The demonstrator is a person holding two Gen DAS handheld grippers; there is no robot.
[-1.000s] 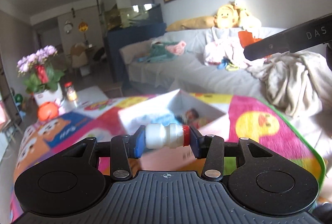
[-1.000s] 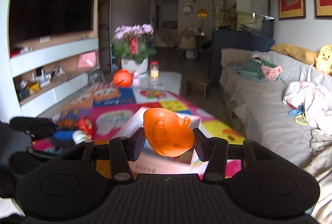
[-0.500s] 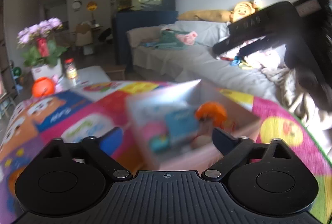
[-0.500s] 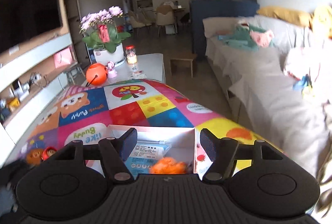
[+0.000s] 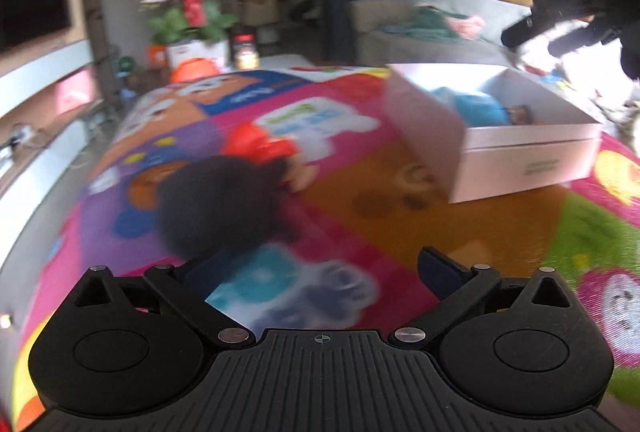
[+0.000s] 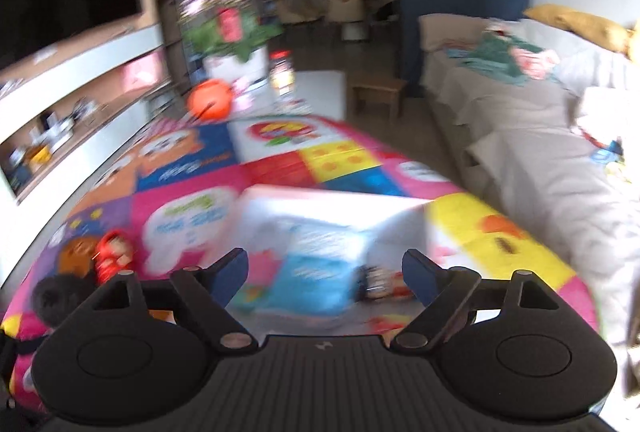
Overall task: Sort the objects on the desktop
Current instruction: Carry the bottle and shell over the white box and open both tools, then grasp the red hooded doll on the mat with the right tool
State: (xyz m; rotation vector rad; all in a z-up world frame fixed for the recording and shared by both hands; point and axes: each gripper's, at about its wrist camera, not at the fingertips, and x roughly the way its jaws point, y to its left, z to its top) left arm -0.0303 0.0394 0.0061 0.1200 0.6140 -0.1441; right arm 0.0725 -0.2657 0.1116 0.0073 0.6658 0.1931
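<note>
A white open box (image 5: 520, 159) stands on the colourful mat, to the right in the left wrist view, with a blue packet (image 5: 476, 107) inside. My left gripper (image 5: 316, 272) is open and empty, low over the mat, with a blurred dark-haired doll with a red bow (image 5: 224, 199) just ahead on the left. My right gripper (image 6: 324, 272) is open and empty above the box (image 6: 320, 207), over the blue packet (image 6: 316, 276) and a small bottle (image 6: 380, 282). The doll (image 6: 108, 256) lies left of the box. The right gripper (image 5: 576, 7) also shows above the box in the left wrist view.
A flower pot (image 6: 236, 51), an orange ball (image 6: 210, 99) and a jar (image 6: 282, 71) stand on a low table beyond the mat. A grey sofa (image 6: 540, 151) with clothes runs along the right. A TV shelf (image 6: 60, 111) is on the left.
Both grippers opened and let go: the white bottle and the orange toy went into the box. My left gripper then swung left and down toward the doll. The right stays above the box.
</note>
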